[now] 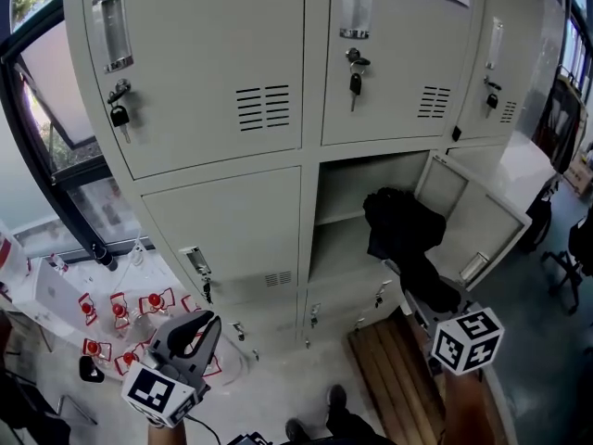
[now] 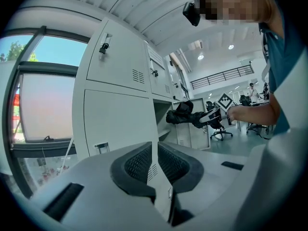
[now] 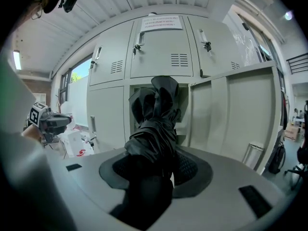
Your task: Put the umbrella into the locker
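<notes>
Fingers [image 3: 191,168] of the right gripper [image 3: 156,165] stand wide apart and are clamped on the black folded umbrella [image 3: 156,124], one dark ribbed pad pressing each side of the bundle. The left gripper [image 2: 155,153] has its fingers [image 2: 134,163] drawn together to a thin slit, and nothing sits in it.

The umbrella reaches out from the right gripper toward the grey locker [image 1: 213,72]. Its bunched far end is at the mouth of the open compartment [image 1: 347,188] in the middle column, lower row, beside the door [image 1: 482,225], which is swung out to the right. I cannot tell whether the tip has crossed the front edge.

From the head view you get a shelf [image 1: 338,219] inside that compartment, keys [image 1: 356,82] hanging from the closed upper doors, and a slatted wooden board [image 1: 398,369] on the floor under the right gripper. The left gripper view alone shows the umbrella side on, held roughly level, with the person's hand [image 2: 240,113] behind it. Only the right gripper view shows the paper notice [image 3: 161,23] on the upper middle door, and the left gripper far off at its left edge.
</notes>
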Demonstrator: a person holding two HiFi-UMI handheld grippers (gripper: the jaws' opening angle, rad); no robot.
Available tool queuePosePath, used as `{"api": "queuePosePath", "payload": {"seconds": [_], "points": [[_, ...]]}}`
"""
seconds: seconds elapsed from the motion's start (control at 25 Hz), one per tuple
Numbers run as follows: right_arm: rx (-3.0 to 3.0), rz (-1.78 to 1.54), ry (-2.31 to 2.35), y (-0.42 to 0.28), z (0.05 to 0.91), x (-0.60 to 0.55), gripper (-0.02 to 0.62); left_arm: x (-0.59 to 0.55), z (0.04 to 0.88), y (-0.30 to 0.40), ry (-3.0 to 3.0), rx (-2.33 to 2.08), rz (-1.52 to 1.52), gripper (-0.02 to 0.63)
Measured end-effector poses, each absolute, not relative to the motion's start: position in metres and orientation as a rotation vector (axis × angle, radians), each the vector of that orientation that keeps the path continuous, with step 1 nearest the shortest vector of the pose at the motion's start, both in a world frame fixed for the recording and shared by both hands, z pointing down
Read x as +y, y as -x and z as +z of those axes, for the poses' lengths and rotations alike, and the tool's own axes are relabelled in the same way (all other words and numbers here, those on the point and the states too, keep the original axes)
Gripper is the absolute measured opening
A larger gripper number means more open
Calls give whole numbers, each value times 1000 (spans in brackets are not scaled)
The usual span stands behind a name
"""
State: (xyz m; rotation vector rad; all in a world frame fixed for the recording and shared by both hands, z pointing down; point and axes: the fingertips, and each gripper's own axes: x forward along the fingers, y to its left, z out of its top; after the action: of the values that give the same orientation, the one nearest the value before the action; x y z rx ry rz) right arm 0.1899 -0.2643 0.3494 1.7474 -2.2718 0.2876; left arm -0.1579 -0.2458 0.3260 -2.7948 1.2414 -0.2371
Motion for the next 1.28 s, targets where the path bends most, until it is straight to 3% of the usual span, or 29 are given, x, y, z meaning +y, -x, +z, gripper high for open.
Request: {"api": "queuePosePath", "payload": {"seconds": [1.28], "points": [[-2165,239,-1574,-175,391,-473,203,-310,371,155,2799,1479,-299,54]]}}
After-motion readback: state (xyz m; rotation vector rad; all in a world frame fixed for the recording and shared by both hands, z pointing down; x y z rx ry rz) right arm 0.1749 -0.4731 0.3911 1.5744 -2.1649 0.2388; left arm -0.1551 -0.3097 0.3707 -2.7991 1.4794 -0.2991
